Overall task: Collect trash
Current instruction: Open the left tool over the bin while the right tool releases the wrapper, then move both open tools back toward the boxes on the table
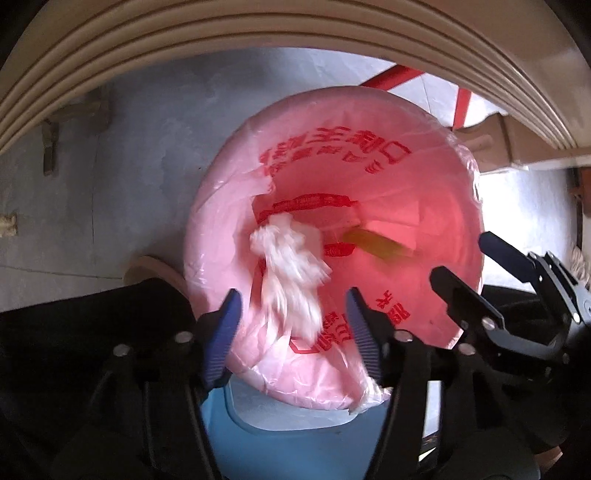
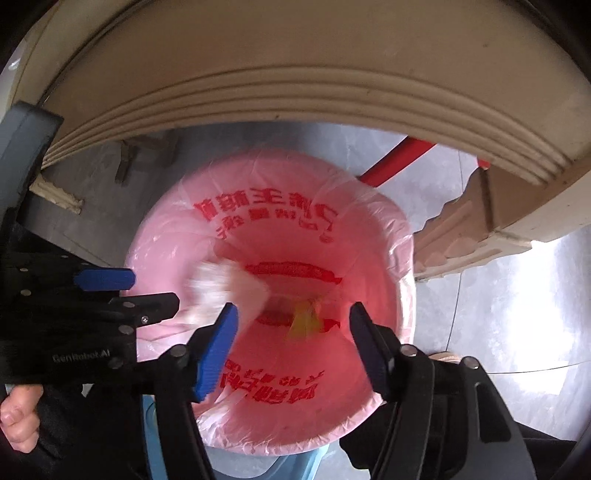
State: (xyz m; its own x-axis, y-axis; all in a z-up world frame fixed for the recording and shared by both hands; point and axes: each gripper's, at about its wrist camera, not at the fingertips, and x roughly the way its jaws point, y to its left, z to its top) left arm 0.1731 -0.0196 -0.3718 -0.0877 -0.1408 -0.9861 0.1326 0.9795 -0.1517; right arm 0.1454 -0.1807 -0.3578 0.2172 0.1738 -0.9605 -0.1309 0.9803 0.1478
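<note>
Crumpled white tissue wad [image 1: 291, 273] dropping at 12 o'clock from left claw [image 1: 291, 332], nearer; both claws wide, empty, right claw [image 2: 291, 343] over pink plastic-lined bin [image 2: 402, 295].

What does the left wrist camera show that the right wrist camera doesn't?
Only the left wrist view shows the white tissue sharply, between its open gripper fingers, not pinched. Only the right wrist view shows a hand at the lower left corner. Both share the pink bag-lined bin, a yellow-green scrap inside, the beige table edge and the other gripper, also open.
</note>
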